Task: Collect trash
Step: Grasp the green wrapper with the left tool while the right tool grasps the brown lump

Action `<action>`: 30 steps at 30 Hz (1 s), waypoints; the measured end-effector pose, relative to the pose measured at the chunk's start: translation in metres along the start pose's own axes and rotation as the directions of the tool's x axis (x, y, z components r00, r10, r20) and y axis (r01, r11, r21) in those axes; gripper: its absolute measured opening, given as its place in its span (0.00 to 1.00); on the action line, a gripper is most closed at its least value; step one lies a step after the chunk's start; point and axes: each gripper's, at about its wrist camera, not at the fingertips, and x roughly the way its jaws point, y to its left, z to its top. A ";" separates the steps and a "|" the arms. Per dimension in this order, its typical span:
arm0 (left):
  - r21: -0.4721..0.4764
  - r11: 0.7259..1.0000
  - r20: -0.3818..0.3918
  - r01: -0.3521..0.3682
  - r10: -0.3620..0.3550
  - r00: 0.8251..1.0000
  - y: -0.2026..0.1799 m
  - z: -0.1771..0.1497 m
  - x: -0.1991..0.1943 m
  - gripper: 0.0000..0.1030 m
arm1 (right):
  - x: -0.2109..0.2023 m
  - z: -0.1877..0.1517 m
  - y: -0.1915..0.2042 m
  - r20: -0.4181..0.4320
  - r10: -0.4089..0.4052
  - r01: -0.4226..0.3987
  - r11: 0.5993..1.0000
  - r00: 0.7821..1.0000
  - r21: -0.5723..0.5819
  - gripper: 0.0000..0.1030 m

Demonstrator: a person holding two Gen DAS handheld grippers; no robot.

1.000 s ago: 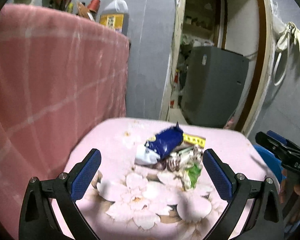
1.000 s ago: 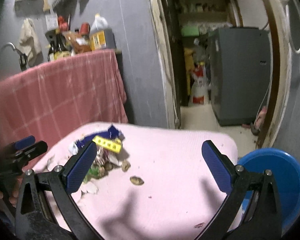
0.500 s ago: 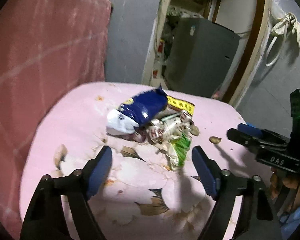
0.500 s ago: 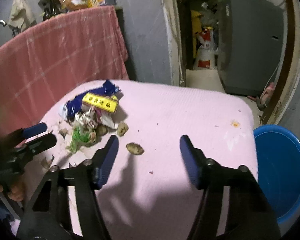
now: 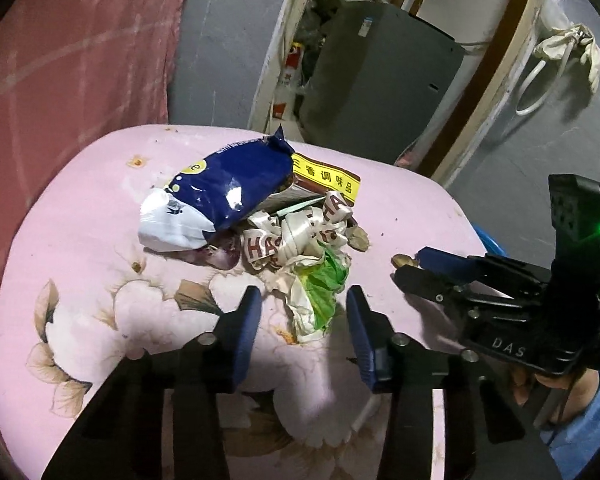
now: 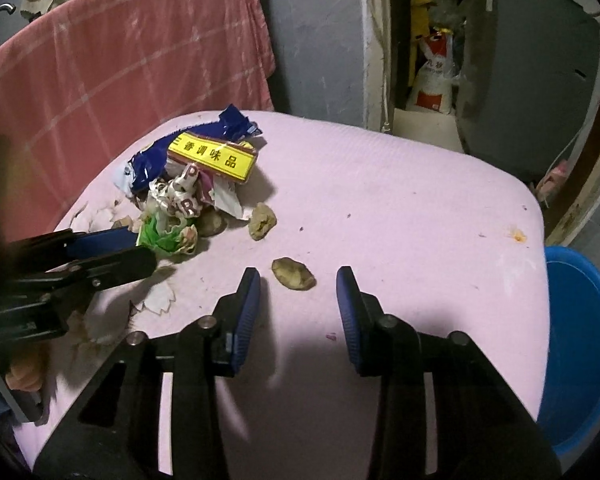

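So the trash is one heap toward the far left part of the pink-covered bench [image 6: 400, 208]: a blue snack bag [image 5: 236, 188] on top, a yellow-labelled seasoning packet [image 6: 214, 158] tucked against it, a knot of white printed wrappers [image 5: 296, 236] and a crumpled green wrapper [image 5: 320, 292] on the near edge. Two brownish scraps sit apart from the heap, one just beside it [image 6: 263, 222], one further out [image 6: 293, 274]; could be peel or shell, too blurry to call.

All of it looks feather-light and crinkly, so I'd guess it slides and springs back instead of staying squashed. Best bet is pinching a bunched fold, not a flat glossy face. The blue bag's long axis runs diagonally, white end toward the near left, torn corner pointing away to the doorway. The yellow packet lies roughly along the same line.

Left hand-held gripper [image 5: 304, 312] has just been closing; its jaws straddle the tail of the green wrapper but aren't pressing on it yet. Right hand-held gripper [image 6: 298, 302] has also been closing, part open, with the outer scrap just ahead of its tips, nothing held. Blue basin [image 6: 580, 340] sits off the bench's right edge, probably the dump spot.
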 end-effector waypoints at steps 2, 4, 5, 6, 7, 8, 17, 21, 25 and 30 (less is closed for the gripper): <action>0.002 1.000 -0.009 0.003 -0.003 1.000 -0.002 0.000 0.002 0.30 | 0.003 0.002 0.001 -0.005 -0.002 0.002 1.000 1.000 -0.003 0.36; 0.005 1.000 -0.014 0.003 -0.003 1.000 -0.005 0.000 0.004 0.22 | 0.003 0.002 0.003 -0.009 -0.005 0.005 1.000 1.000 -0.011 0.31; 0.005 1.000 -0.016 0.004 -0.004 1.000 -0.005 0.000 0.004 0.21 | 0.003 0.002 0.003 -0.010 -0.006 0.006 1.000 1.000 -0.013 0.26; 0.004 1.000 -0.020 0.005 -0.005 1.000 -0.006 0.001 0.005 0.17 | 0.002 0.002 0.004 -0.010 -0.006 0.006 1.000 1.000 -0.014 0.23; 0.002 1.000 -0.024 0.007 -0.007 1.000 -0.007 0.001 0.006 0.15 | 0.002 0.001 0.004 -0.009 -0.006 0.006 1.000 1.000 -0.013 0.19; 0.000 1.000 -0.026 0.007 -0.007 1.000 -0.008 0.001 0.005 0.14 | 0.001 0.001 0.003 -0.008 -0.004 0.003 1.000 1.000 -0.011 0.18; -0.003 1.000 -0.022 0.001 -0.001 1.000 -0.010 0.005 0.006 0.05 | -0.006 -0.002 0.000 0.031 0.023 -0.023 1.000 0.999 0.010 0.06; 0.008 1.000 -0.010 -0.009 0.009 1.000 -0.013 0.002 0.006 0.04 | -0.009 -0.004 0.000 0.041 0.029 -0.030 1.000 0.999 0.011 0.06; 0.026 0.999 0.000 -0.022 0.022 1.000 -0.017 -0.001 0.003 0.04 | -0.007 -0.003 0.000 0.041 0.031 -0.031 0.999 0.999 0.011 0.06; 0.011 0.999 0.007 -0.035 0.035 0.999 -0.014 -0.003 0.001 0.04 | -0.005 -0.002 0.001 0.021 0.028 -0.028 1.000 0.999 0.001 0.08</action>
